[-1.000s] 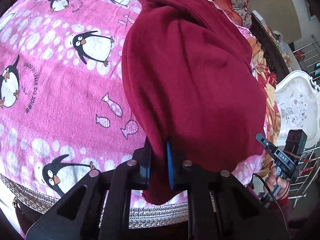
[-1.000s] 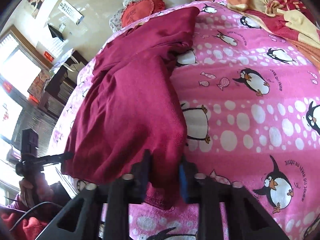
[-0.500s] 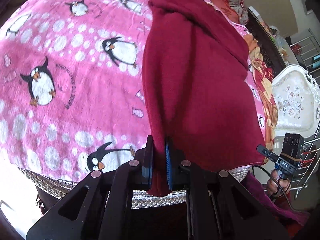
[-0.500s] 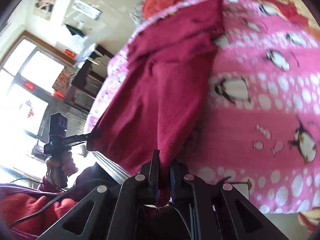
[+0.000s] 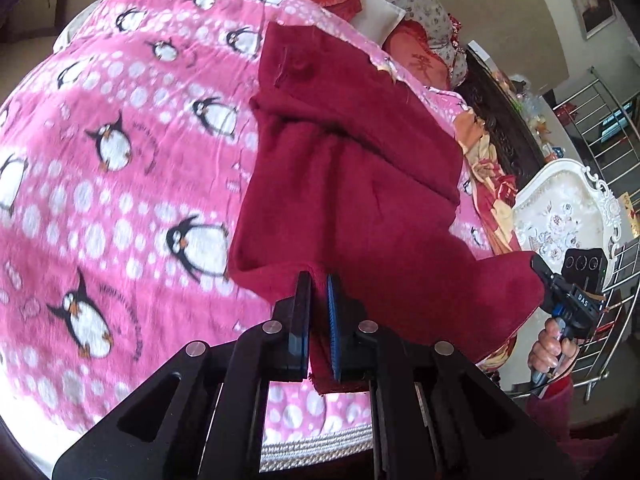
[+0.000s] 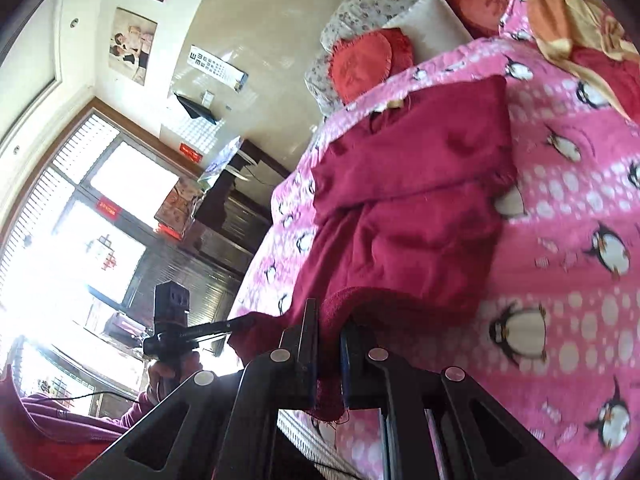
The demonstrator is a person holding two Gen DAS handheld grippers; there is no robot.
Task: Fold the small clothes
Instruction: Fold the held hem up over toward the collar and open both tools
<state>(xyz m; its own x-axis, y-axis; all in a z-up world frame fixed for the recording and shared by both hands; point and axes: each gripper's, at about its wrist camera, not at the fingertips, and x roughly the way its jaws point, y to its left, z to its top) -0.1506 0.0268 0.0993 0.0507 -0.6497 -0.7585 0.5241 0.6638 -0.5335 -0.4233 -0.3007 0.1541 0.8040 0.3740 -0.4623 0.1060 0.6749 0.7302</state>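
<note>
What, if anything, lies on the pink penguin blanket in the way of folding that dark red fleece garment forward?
Nothing visible. Both the left gripper and right gripper are clamped on the dark red fleece garment's near edge, and the pink penguin blanket around it is bare; the orange-yellow cloth lies off to the side.

The left gripper [image 5: 318, 320] and the right gripper [image 6: 329, 354] both tilt downward with jaws clamped on cloth, each held from below by a hand: the right hand [image 5: 550, 350] and the left hand [image 6: 168, 376].

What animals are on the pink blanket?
Black-and-white penguins on the pink blanket, clearest in the left wrist view.
</note>
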